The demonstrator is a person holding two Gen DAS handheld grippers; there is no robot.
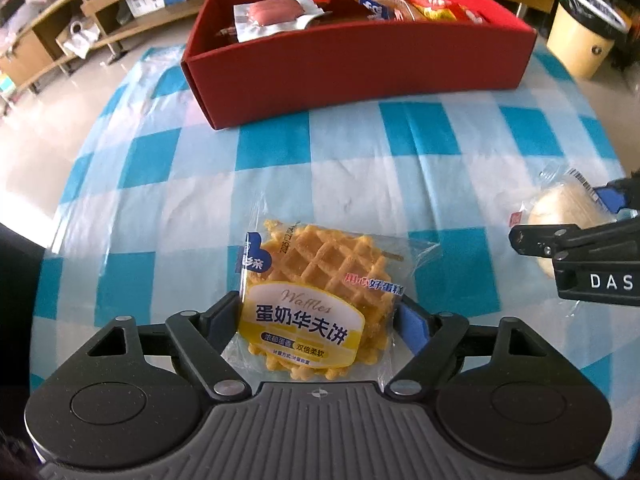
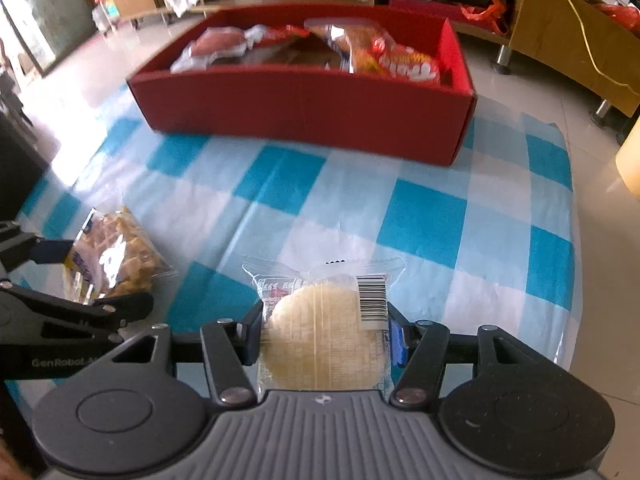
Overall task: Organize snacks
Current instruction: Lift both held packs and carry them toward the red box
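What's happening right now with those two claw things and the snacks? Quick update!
Left gripper astride the waffle packet, fingers not clearly pressing. Right gripper shut on the round cake packet. Red box ahead, part filled; nothing blocking.

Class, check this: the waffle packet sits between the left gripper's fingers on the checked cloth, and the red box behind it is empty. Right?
Not quite. The red box is not empty: both wrist views show snack packets in it. The waffle packet does sit between the left gripper fingers on the checked cloth.
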